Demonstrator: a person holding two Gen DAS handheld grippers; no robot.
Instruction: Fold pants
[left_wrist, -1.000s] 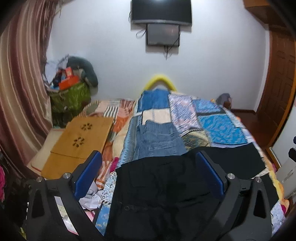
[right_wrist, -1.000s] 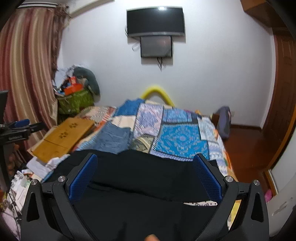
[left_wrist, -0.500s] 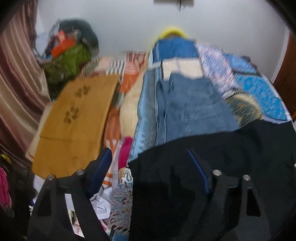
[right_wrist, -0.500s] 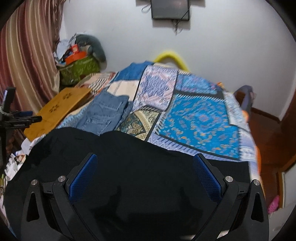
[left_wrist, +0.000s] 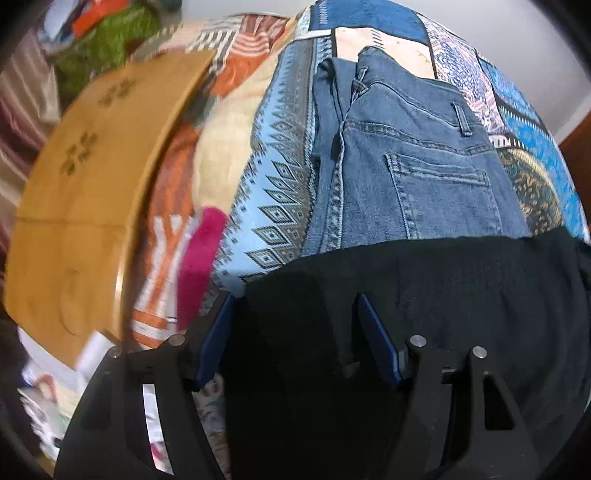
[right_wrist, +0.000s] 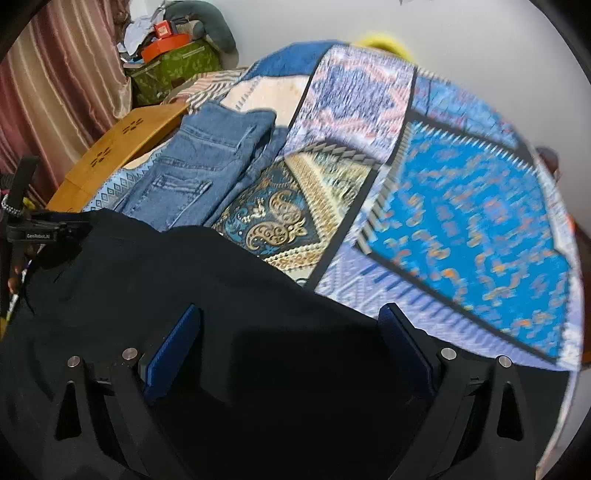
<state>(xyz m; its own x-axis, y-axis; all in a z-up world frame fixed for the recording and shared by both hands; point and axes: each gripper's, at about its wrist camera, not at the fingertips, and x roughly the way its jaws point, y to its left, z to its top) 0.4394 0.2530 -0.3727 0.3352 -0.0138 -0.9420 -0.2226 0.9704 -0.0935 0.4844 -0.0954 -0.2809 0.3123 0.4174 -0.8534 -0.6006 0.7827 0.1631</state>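
**Black pants at the near edge of the bed**

We see the black pants (left_wrist: 461, 295) spread on the patchwork quilt (right_wrist: 461, 229); folded blue jeans (left_wrist: 417, 173) lie just beyond, touching their far edge; a wooden board (left_wrist: 92, 206) sits beside the bed. The left gripper (left_wrist: 295, 325) is closing with black cloth between its jaws, not yet pinched; the right gripper (right_wrist: 291, 339) is spread wide over the pants, narrowing slightly.
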